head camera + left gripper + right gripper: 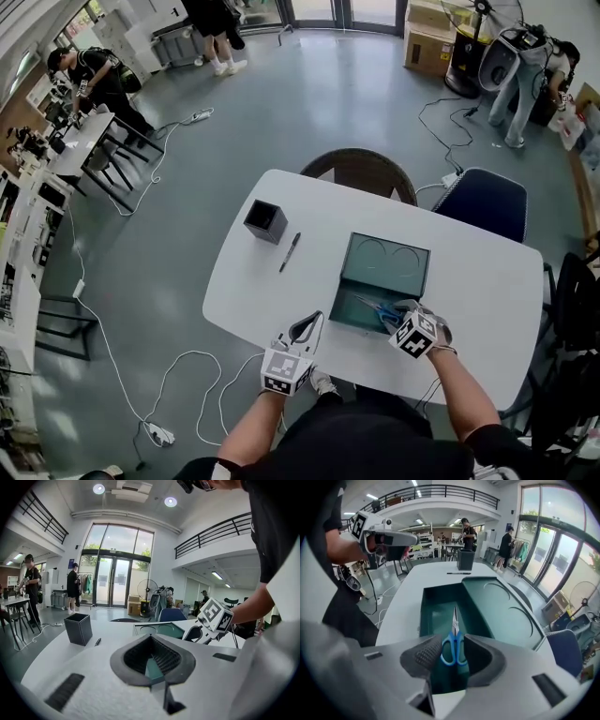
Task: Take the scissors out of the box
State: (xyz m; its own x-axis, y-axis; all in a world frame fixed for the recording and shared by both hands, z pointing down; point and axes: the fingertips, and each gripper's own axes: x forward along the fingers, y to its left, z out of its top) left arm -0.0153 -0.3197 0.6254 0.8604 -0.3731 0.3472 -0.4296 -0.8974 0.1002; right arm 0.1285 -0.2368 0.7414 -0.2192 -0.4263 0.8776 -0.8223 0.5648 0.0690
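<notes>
Aims the right claw (453,645) steeply down into the open teal box (425,613), jaws apart on either side of the blue handles of the scissors (454,634). Cannot tell whether the pads touch them. Shows the scissors flat on the box floor, blades pointing away from the claw. Holds the left claw (307,328) closed and empty over the near edge of the white tabletop (469,281), left of the box. Farther back: black cup (265,221), pen (290,252) beside it.

Bright, even daylight enters through the far glass doors (111,581); ceiling lamps (99,488) glare, edges bend and darken fisheye-style, shadows are soft.
</notes>
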